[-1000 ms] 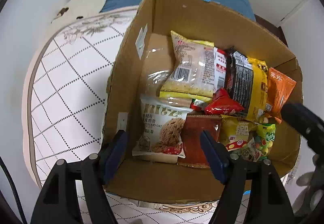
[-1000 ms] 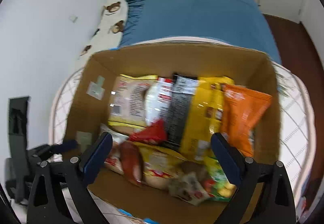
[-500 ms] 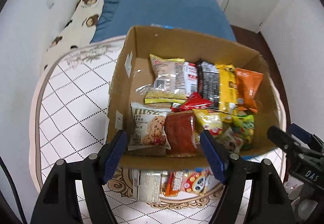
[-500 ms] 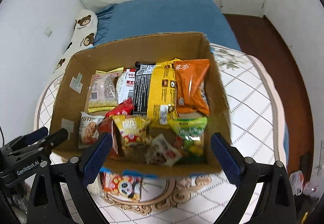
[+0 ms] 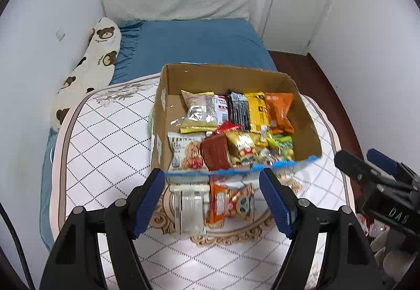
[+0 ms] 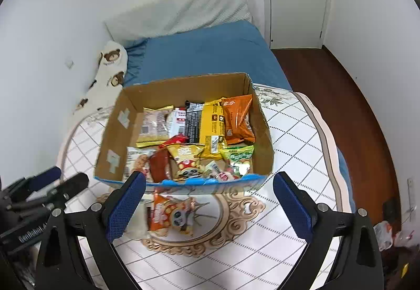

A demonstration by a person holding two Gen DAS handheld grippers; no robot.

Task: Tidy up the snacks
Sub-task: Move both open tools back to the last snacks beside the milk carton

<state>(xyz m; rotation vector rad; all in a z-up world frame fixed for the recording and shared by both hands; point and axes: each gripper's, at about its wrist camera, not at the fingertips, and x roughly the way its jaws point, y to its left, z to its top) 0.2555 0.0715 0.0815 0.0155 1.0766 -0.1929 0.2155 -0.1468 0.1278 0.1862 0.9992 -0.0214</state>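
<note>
Brown cardboard makes up the open box (image 5: 305,117) that sits on a round desk (image 5: 105,138) covered in a white cloth with a dotted diamond pattern, and the box is packed with snack packets. Along its far row lie a pale cracker packet (image 5: 200,110), a black packet (image 5: 239,113), a yellow packet (image 5: 258,113) and an orange packet (image 5: 279,111), side by side and touching. In the near row a white cookie packet (image 5: 186,151) leans against a dark red packet (image 5: 215,153), with a green packet (image 5: 282,144) toward the right end. Outside the box, just in front of its blue-edged near wall, a clear plastic packet (image 5: 190,204) and an orange panda packet (image 5: 231,202) lie flat on the desk next to each other. The left claw (image 5: 214,200) hangs above these two loose packets with its blue-padded fingers spread wide and nothing between them. The right claw (image 6: 210,208) is likewise spread wide and empty, held above the desk in front of the box, with the orange panda packet (image 6: 172,214) showing between its fingers. Behind the desk is a bed with a blue sheet (image 5: 194,46) and a bear-print pillow (image 5: 97,59) along the wall.
</note>
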